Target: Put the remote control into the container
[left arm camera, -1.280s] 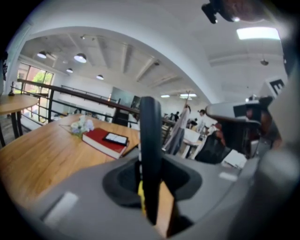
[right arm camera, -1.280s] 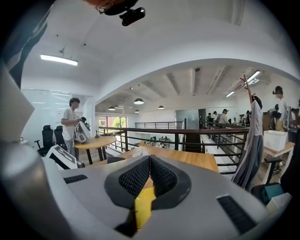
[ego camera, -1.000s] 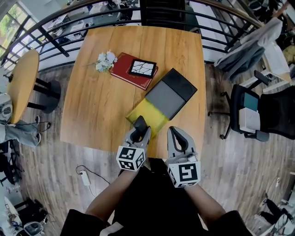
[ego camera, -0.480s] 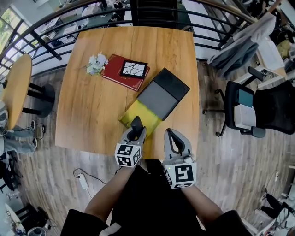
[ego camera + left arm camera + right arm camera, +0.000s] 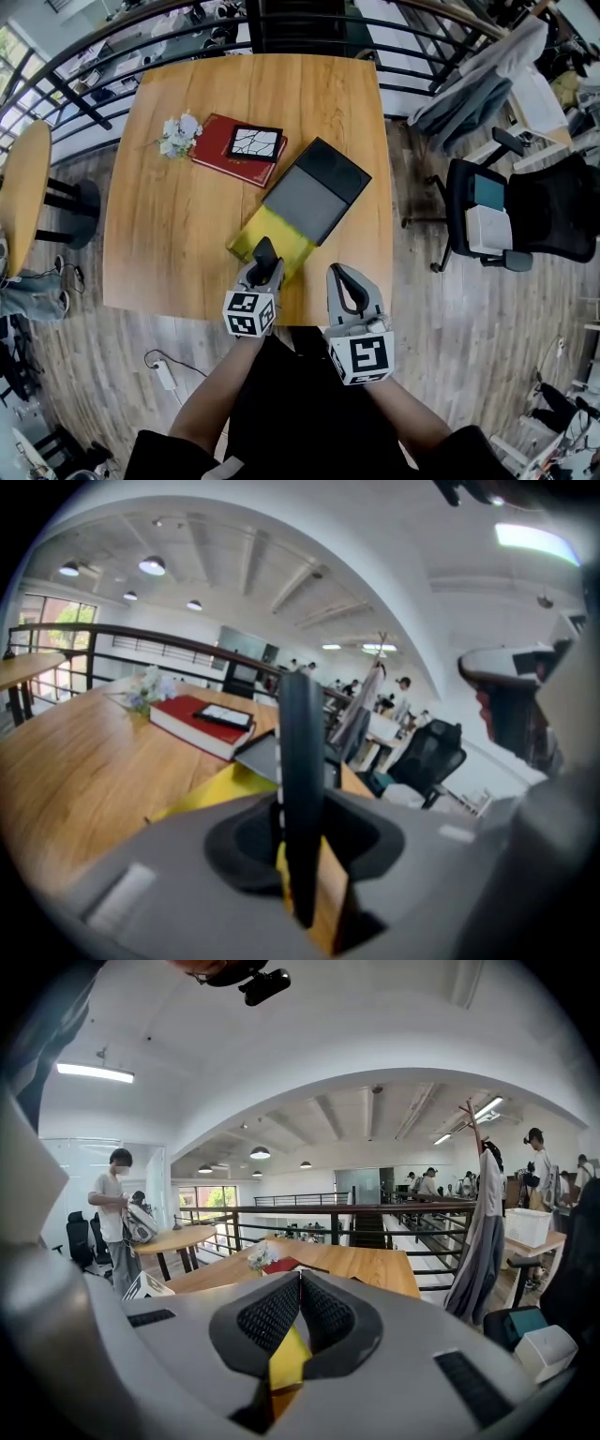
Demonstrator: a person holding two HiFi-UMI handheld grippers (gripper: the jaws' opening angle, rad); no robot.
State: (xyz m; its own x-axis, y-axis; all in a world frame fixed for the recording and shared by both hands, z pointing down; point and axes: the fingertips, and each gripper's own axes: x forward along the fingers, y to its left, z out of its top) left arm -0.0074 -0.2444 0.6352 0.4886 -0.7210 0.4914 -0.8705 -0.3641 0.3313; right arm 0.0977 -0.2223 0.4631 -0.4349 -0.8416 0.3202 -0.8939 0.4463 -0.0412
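Note:
A black remote control [image 5: 265, 255] stands upright between the pads of my left gripper [image 5: 262, 270], which is shut on it. In the left gripper view the remote [image 5: 302, 780] rises straight out of the jaws. It hangs over the near end of the yellow container [image 5: 265, 238], whose open part lies at the table's front. A grey and black lid [image 5: 315, 191] covers the container's far part. My right gripper [image 5: 341, 276] is just right of the container at the table's near edge. In its own view the right gripper [image 5: 299, 1290] is shut and holds nothing.
A red book [image 5: 236, 150] with a black-framed tile [image 5: 255, 142] on it lies at the back left of the wooden table [image 5: 187, 234], next to a small bunch of flowers [image 5: 176, 132]. Railings run behind the table. An office chair [image 5: 487, 211] stands to the right.
My left gripper has sunk a little with the remote, closer over the yellow container's near end. The right gripper has hardly moved. The head view has shifted slightly.

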